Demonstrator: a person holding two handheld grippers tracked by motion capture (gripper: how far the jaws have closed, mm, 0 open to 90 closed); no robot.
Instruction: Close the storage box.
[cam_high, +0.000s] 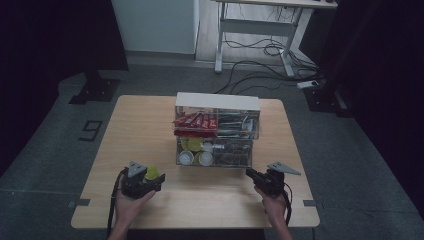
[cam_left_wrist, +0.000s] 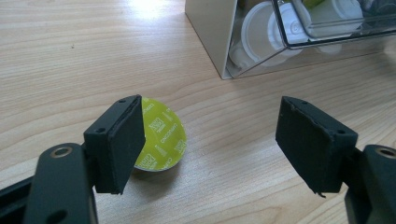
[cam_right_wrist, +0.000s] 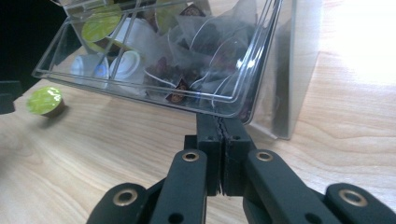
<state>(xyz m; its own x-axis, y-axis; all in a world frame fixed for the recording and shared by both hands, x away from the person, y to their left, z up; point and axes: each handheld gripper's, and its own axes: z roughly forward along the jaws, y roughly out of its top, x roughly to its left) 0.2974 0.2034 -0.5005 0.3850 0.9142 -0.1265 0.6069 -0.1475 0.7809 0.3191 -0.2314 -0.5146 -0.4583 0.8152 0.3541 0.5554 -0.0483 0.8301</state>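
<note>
**Green capsule on the table beside open jaws; right jaws pressed together at the drawer**

The left gripper (cam_left_wrist: 210, 144) has its two black jaws spread wide apart with nothing between them. The round coffee capsule with a lime-green foil lid (cam_left_wrist: 161, 135) lies on the light wooden table (cam_left_wrist: 70, 56), tilted, partly behind the inner edge of the left-hand jaw as that view shows it; whether the pad touches it cannot be told. In the high view the capsule (cam_high: 151, 173) sits just at the front of that gripper (cam_high: 150, 181), near the table's front left.

The right gripper (cam_right_wrist: 220, 135) has its jaws pressed together, with no visible gap. Their tips reach under the front lip of the clear plastic drawer (cam_right_wrist: 140, 93), which is pulled out of the transparent two-tier organiser box (cam_high: 217, 130). Whether the jaws pinch the lip cannot be told. The drawer holds white-lidded capsules (cam_right_wrist: 126, 65) and sachets of dark tea (cam_right_wrist: 205, 51). The organiser's upper tier carries red wrapped bars (cam_high: 196, 121).
</note>
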